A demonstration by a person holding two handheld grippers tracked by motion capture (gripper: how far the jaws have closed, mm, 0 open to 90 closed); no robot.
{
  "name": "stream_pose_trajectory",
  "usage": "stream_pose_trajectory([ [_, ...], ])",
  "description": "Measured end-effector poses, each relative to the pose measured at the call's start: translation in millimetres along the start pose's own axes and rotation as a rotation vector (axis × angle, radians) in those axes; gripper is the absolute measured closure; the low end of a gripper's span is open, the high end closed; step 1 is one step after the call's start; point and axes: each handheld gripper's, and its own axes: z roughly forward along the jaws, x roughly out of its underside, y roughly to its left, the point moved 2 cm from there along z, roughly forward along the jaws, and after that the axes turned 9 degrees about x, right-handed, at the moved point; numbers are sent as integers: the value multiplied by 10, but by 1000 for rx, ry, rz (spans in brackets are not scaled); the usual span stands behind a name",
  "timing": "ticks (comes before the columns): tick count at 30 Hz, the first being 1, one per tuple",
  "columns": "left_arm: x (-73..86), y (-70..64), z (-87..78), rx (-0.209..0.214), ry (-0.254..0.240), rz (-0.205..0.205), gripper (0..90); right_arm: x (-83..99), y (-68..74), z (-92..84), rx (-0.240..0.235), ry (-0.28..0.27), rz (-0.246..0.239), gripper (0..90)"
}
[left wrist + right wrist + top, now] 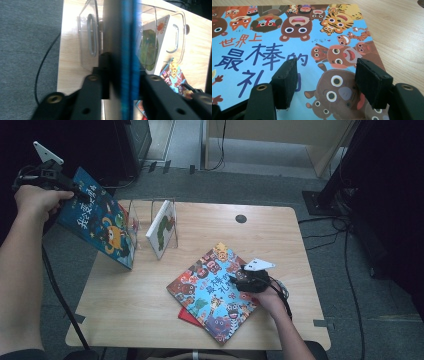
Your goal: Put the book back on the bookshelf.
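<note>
A blue picture book [100,222] stands tilted at the table's left rear corner, its lower edge down by the clear book rack [134,222]. My left gripper [75,190] is at the book's top corner. In the left gripper view the book's blue edge [128,50] runs between the jaws, and a dark gap shows beside the left pad [105,75]. A colourful animal book [212,290] lies flat at the front right. My right gripper [235,279] rests open over its cover [262,50], nothing between its pads.
A white book with a green picture [161,227] stands in the rack's second slot [177,37]. A red book [189,316] pokes out under the animal book. Bare wood [280,235] lies to the right and at the front left. Cables run over the grey floor.
</note>
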Motion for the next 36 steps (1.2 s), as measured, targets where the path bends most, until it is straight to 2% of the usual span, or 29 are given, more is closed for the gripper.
stream_pose_trajectory([
  [3,6,19,7,-4,0,-10,679,0,1,-1,1,1,0,348],
  [7,18,40,-10,8,2,12,639,2,-1,-2,0,-2,-3,347],
  [15,45,52,-98,66,-46,38,528,5,-1,-4,-1,-3,-1,347],
  [29,194,38,-394,96,-96,57,511,7,-14,-17,-3,3,-9,346],
  [36,326,-37,-579,75,-106,75,509,5,-16,-16,-3,4,-11,346],
])
